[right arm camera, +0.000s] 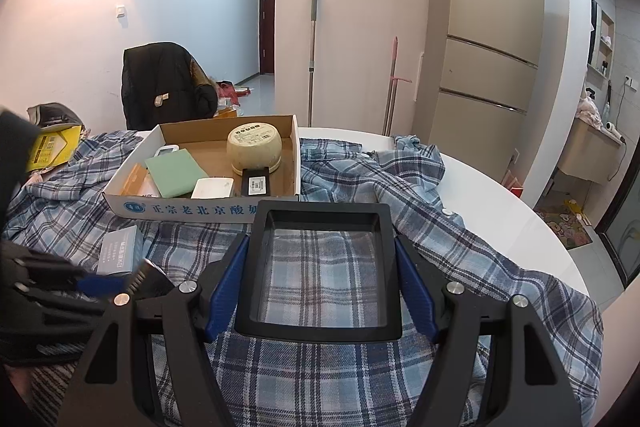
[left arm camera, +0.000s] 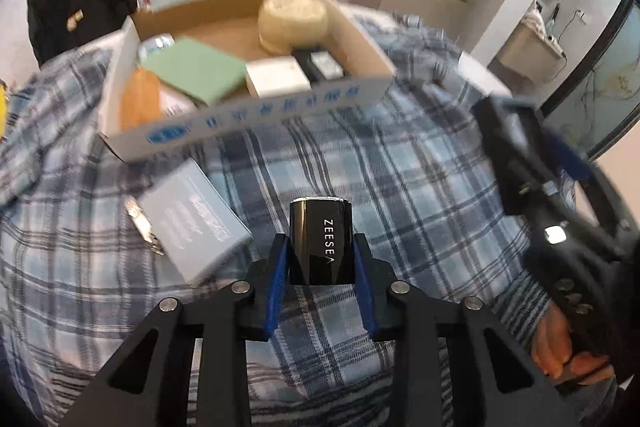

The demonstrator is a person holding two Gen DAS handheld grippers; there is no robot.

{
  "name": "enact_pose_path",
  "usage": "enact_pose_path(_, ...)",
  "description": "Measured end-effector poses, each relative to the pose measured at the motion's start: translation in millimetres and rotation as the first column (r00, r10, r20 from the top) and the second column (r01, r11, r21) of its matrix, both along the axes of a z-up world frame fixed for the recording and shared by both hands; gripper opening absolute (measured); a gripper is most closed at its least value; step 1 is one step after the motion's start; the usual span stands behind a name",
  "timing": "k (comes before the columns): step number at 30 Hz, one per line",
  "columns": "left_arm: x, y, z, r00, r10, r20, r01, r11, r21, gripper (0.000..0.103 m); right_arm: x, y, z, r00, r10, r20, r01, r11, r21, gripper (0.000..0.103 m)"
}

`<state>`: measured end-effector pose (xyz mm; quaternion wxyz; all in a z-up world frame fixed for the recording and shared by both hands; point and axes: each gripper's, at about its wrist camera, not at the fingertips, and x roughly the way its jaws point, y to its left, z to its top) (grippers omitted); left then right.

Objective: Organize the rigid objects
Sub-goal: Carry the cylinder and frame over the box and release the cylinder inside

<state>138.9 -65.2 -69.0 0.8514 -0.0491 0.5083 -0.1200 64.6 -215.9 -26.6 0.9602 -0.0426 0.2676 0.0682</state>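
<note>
A black cylinder (left arm camera: 322,243) is clamped in the left gripper (left arm camera: 322,259), a black tray (right arm camera: 320,267) in the right gripper (right arm camera: 320,287); placement into the cardboard box (left arm camera: 256,119) is judged next.

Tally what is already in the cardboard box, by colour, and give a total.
Counted in the box, right wrist view; hidden items may be missed.
Green: 1, pad
White: 2, case, item behind the pad
Cream: 1, tub
Black: 1, bar
Orange: 1, packet
Total: 6

Home dining area, fridge (right arm camera: 486,39), mop (right arm camera: 312,55), plaid-covered table (right arm camera: 500,187)
</note>
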Motion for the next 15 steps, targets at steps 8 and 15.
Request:
enact_pose_path(8, -34, 24, 72, 0.952, 0.071, 0.297, -0.078, 0.997, 0.011, 0.033, -2, -2, 2, 1.0, 0.007, 0.008, -0.007, 1.0, 0.004, 0.069)
enact_pose_path(15, -47, 46, 122, 0.876, 0.118, 0.467, -0.123, 0.992, -0.021, 0.033, -7, -13, 39, 0.998, 0.051, 0.038, -0.054, 0.996, 0.075, 0.069)
